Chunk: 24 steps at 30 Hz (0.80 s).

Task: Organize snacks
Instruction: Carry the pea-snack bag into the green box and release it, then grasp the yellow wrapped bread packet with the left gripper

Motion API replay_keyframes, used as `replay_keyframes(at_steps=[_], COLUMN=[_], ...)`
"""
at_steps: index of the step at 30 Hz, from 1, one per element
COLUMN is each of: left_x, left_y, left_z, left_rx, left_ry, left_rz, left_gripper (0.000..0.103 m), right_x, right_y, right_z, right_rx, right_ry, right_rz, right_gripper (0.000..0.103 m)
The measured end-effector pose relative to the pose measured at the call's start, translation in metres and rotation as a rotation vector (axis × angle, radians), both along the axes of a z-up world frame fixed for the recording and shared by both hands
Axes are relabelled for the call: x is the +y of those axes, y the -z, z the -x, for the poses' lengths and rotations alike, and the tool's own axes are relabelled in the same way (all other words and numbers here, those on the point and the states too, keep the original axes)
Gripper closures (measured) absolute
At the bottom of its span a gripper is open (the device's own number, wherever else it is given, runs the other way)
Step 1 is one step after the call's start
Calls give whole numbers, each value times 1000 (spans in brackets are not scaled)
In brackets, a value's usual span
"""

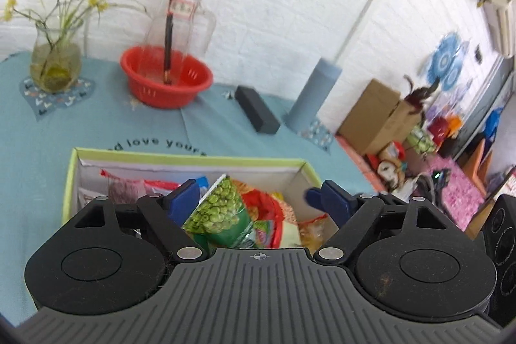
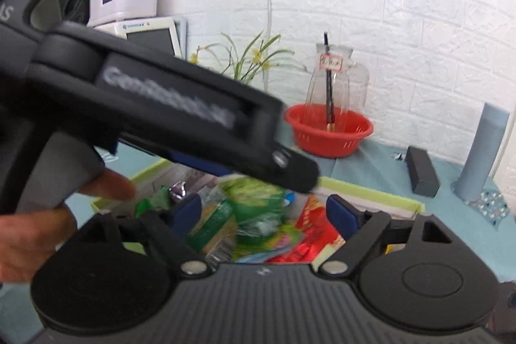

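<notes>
A shallow box with a lime-green rim (image 1: 187, 155) sits on the teal tablecloth, filled with snack packets. A green pea packet (image 1: 222, 211) stands tilted among red and yellow packets. My left gripper (image 1: 258, 199) hovers over the box, open, its blue pads apart on either side of the pea packet and not pressing it. In the right wrist view the same box (image 2: 371, 187) holds green and red packets (image 2: 254, 215). My right gripper (image 2: 262, 211) is open above them. The left gripper (image 2: 300, 173), held by a hand (image 2: 106, 182), crosses this view from the upper left.
Behind the box stand a red basket (image 1: 166, 79) holding a glass jug (image 1: 180, 21) with a black stick, a plant vase (image 1: 54, 60), a black block (image 1: 256, 108) and a grey-blue cylinder (image 1: 314, 92). Cartons and clutter (image 1: 380, 115) lie off the table's right.
</notes>
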<state>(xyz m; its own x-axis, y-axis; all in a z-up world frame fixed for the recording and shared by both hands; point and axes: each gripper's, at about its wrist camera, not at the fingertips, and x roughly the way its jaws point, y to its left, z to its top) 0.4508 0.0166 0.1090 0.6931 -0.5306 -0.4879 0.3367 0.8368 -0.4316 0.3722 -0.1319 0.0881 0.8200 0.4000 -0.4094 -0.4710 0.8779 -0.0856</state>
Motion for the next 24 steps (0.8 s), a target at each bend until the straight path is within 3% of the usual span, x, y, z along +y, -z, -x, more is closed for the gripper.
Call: replay_keyframes(at_steps=[3,7,12,16,18,24], left_x=[2,-13,-61,-103,-119,-149], left_y=[-9,-5,33,66,75,90], left_z=[21,58,92,101,96,86], left_rx=[-35,-52,34,121,155,184], left_ry=[35,95,233,321,345,381], left_rz=[13,-21,-84,-146,-162,-241], left_gripper=[28,23,23,35,42,44], right_x=[-23,-60,-95,-103,-98,-85], right_y=[-6,7,36,56,65,82], right_z=[24,66,125,176,181,142], right_rx=[-26,38,143,224,253,313], right_ry=[20,60,210,215,196,186], right_rz=[-47,-95,-143,-260,-272,-205], right_gripper=[11,10,10,10,10,10])
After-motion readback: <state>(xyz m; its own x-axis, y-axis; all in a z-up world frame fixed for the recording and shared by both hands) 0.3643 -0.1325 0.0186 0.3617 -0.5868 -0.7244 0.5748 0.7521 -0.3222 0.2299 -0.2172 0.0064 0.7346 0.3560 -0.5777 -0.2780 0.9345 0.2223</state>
